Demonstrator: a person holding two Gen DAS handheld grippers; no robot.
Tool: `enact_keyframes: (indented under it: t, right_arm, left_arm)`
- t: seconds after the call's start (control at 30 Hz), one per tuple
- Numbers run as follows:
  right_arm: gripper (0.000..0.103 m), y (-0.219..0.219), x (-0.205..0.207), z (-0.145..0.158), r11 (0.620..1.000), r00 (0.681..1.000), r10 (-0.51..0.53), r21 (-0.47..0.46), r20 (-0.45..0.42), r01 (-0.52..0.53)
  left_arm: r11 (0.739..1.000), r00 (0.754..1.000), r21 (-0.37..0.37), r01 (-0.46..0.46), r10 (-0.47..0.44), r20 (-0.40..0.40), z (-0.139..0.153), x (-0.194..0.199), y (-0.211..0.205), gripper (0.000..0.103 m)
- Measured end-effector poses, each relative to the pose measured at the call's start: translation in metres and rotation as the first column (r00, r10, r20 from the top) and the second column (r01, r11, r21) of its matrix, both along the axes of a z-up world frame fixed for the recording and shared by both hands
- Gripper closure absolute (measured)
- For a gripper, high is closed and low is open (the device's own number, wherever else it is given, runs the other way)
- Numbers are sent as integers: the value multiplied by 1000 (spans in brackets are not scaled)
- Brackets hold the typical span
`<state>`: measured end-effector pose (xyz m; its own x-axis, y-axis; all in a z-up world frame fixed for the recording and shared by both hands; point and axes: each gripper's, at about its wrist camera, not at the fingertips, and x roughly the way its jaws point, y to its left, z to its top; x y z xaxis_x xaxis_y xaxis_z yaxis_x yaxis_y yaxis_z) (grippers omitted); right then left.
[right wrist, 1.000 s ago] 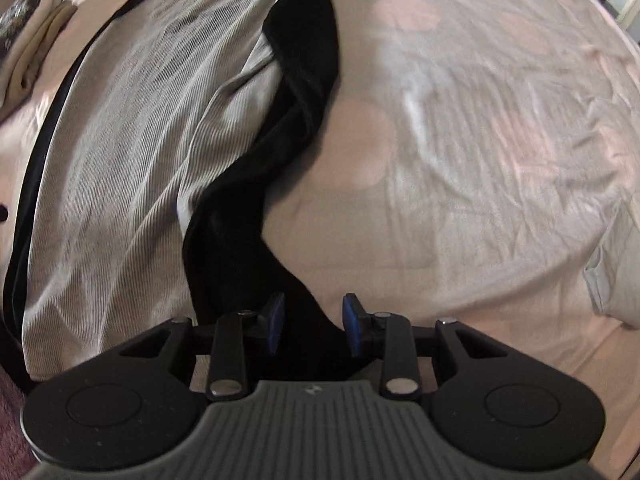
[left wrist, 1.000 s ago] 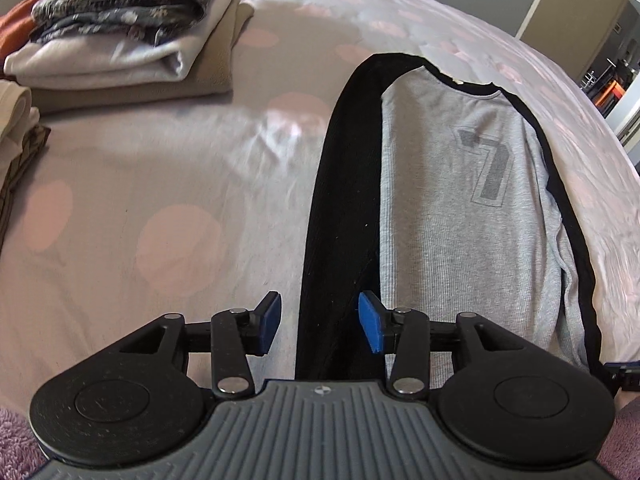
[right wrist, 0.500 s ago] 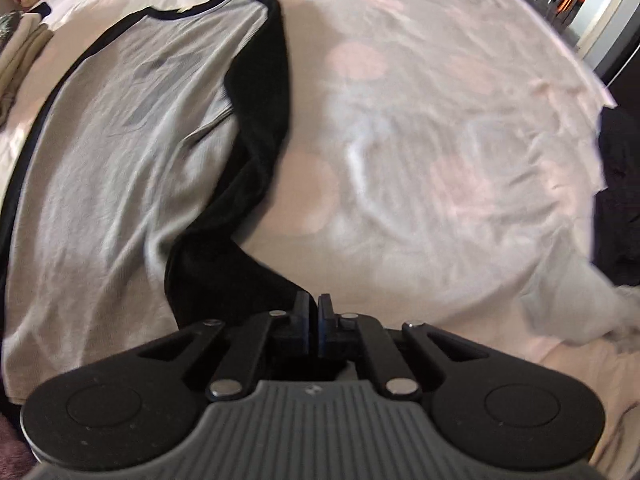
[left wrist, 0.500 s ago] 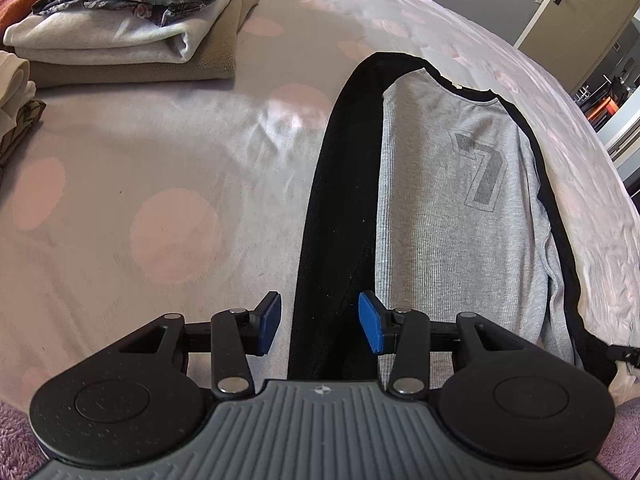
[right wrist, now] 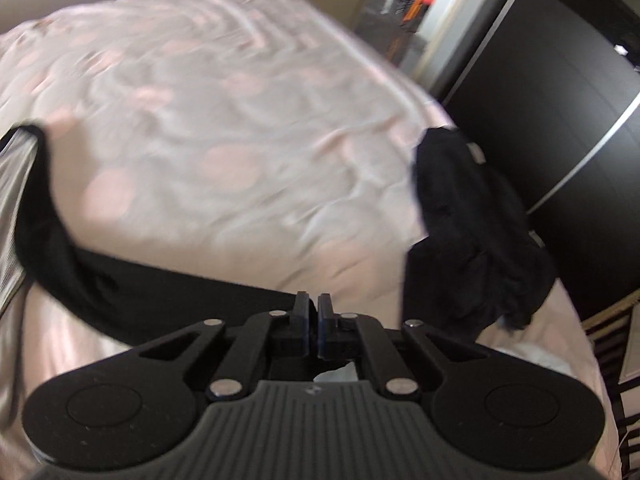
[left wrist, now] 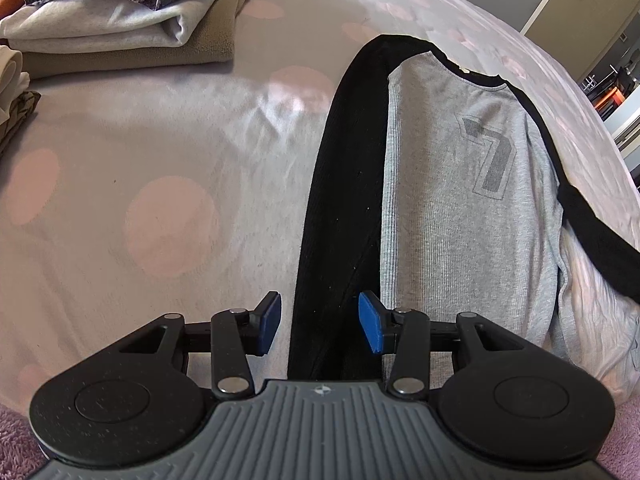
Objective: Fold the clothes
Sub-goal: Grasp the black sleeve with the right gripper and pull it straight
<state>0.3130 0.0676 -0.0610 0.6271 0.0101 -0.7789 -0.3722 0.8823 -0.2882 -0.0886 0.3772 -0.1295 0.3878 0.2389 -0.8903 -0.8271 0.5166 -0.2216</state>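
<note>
A grey long-sleeved shirt [left wrist: 460, 200] with black sleeves and a faded number seven on its chest lies flat on a bed [left wrist: 140, 160], whose pale cover carries large pink dots. The shirt lies lengthwise away from the left camera, neckline at the far end.

The left tongs [left wrist: 319, 324] hover low over the near end of the shirt, their blue pads [left wrist: 370, 328] spread wide and gripping nothing. The shirt's left black sleeve [left wrist: 340, 200] lies straight along the body, running up between the two pads in this view.

The right tongs [right wrist: 313, 322] are pinched together on the other black sleeve [right wrist: 120, 284], which stretches out sideways from the shirt body at the left edge of the right camera's view and across the bed to the pads. That view is smeared by motion blur, so the exact spot of the grip on the cloth is probably the cuff end, but it is not sharp enough to be sure.

A stack of folded clothes [left wrist: 120, 20] sits at the far left of the bed, well apart from the shirt. A crumpled dark garment [right wrist: 472, 232] rests at the bed's right edge, near a black wardrobe [right wrist: 560, 100].
</note>
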Motion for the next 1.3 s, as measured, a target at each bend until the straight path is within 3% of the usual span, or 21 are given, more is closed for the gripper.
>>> enact_keyframes:
  t: [0.1,0.27,0.47,0.63,0.77,1.07,1.3]
  right_arm:
    - [98,-7,19,4,999,997,-46,8,64,46]
    - [97,-9,31,-12,998,998,-57,3,33,57]
    - [95,-10,18,-31,997,998,-41,56,-49,44]
    - [80,13,-30,-33,986,989,97,148,-108,-81]
    - [79,36,-76,-35,959,968,202,229,-150,-165]
    - [74,69,-154,-52,904,931,313,359,-190,-231]
    - [71,80,-201,-62,855,896,429,373,-118,-360]
  left_arm:
    - [1000,1000,-4,2,-2,-8,-1,2,1,62]
    - [1000,1000,-12,0,0,-20,-2,5,2,62]
    - [1000,1000,-16,4,-4,-31,-5,6,2,62]
    - [1000,999,-14,4,-4,-33,-5,7,2,62]
    - [1000,1000,-14,-3,2,-28,-5,4,2,62]
    - [1000,1000,-15,-4,4,-11,-4,1,0,62]
    - [999,1000,-42,5,-4,17,-5,-1,0,59]
